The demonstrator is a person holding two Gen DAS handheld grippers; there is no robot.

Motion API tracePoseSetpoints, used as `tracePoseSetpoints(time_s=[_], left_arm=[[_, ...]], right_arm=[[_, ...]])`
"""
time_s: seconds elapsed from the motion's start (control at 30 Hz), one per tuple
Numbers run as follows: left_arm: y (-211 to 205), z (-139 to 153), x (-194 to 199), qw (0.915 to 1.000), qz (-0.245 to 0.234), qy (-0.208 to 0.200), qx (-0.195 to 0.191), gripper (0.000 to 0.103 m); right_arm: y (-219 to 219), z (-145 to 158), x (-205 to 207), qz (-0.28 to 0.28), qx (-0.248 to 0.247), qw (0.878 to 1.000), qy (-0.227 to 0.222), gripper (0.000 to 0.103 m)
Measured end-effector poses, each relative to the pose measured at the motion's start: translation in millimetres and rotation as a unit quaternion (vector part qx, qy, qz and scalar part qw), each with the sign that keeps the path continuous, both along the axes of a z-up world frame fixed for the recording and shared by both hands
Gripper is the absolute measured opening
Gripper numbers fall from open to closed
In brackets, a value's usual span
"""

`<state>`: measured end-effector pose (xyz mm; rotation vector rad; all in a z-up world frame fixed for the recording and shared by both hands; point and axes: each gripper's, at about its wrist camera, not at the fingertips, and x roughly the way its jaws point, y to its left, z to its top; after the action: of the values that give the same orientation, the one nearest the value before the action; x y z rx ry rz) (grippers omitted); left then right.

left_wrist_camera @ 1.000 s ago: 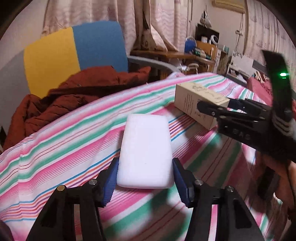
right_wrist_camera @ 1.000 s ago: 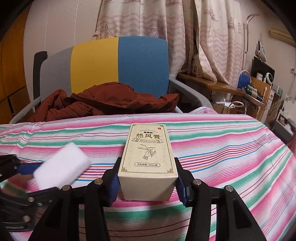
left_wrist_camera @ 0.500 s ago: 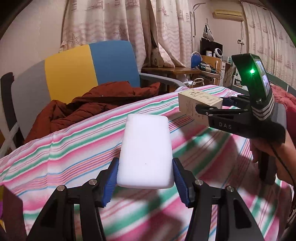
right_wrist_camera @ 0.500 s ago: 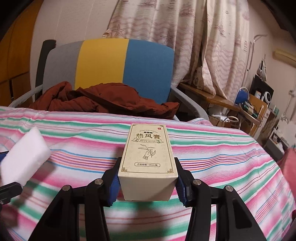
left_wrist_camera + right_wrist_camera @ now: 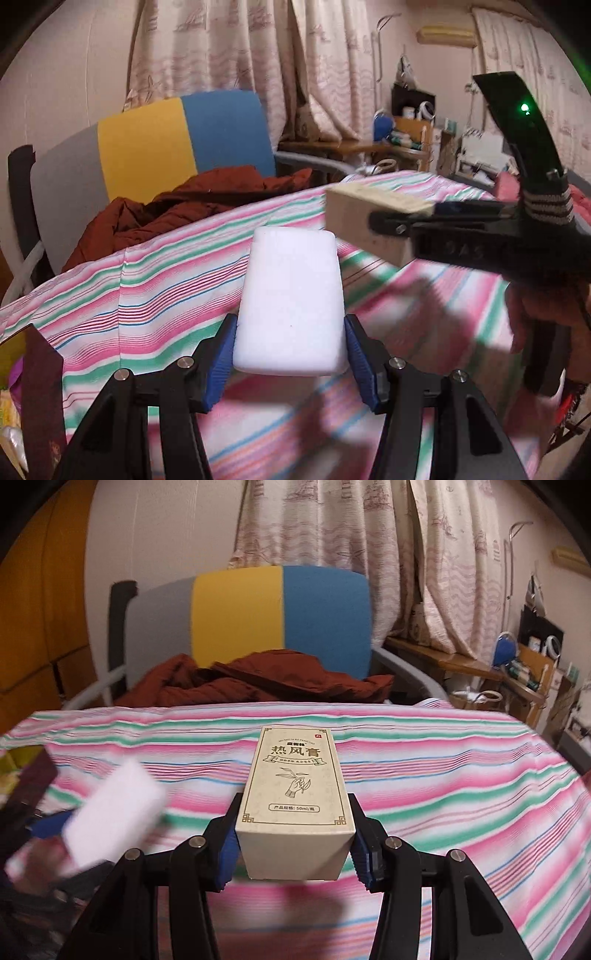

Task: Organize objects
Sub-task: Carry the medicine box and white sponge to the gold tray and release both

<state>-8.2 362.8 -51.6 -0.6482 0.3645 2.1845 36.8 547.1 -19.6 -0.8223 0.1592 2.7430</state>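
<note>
Striped cloth (image 5: 443, 797), pink/green/white/blue bands, covers the surface across the lower field. Chair (image 5: 280, 616) at 12 o'clock behind it: backrest in grey, yellow and blue panels, grey armrests. Rust-red jacket (image 5: 258, 686) crumpled on the seat, touching the cloth's far edge. Patterned curtains (image 5: 369, 535) at 1 o'clock. Cluttered wooden desk (image 5: 517, 668) at 3 o'clock. Wall air conditioner (image 5: 445, 35) at 1 o'clock in the left view.
</note>
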Motion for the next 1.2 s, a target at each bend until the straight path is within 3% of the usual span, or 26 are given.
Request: tracePoseSetpoints(time_s=[0.27, 0.73, 0.87, 1.0, 1.2], left_arm=[[-69, 26, 17, 0.9973, 0.035, -0.025, 0.059, 0.057], [-208, 57, 17, 0.9819, 0.147, -0.039, 0.112, 0.057], [-249, 58, 6, 0.9737, 0.187, -0.052, 0.119, 0.057], [-280, 50, -2, 0.9672, 0.218, -0.075, 0.107, 0.058], [-319, 28, -12, 0.9547, 0.253, -0.119, 0.100, 0.058]], right_arm=[[-56, 16, 22, 0.038, -0.054, 0.997, 0.030, 0.051], [-198, 52, -6, 0.170, -0.104, 0.979, 0.036, 0.051], [-244, 60, -22, 0.200, -0.099, 0.975, 0.022, 0.051], [-285, 60, -47, 0.221, -0.073, 0.972, -0.022, 0.051], [-323, 50, -76, 0.210, -0.021, 0.974, -0.078, 0.051]])
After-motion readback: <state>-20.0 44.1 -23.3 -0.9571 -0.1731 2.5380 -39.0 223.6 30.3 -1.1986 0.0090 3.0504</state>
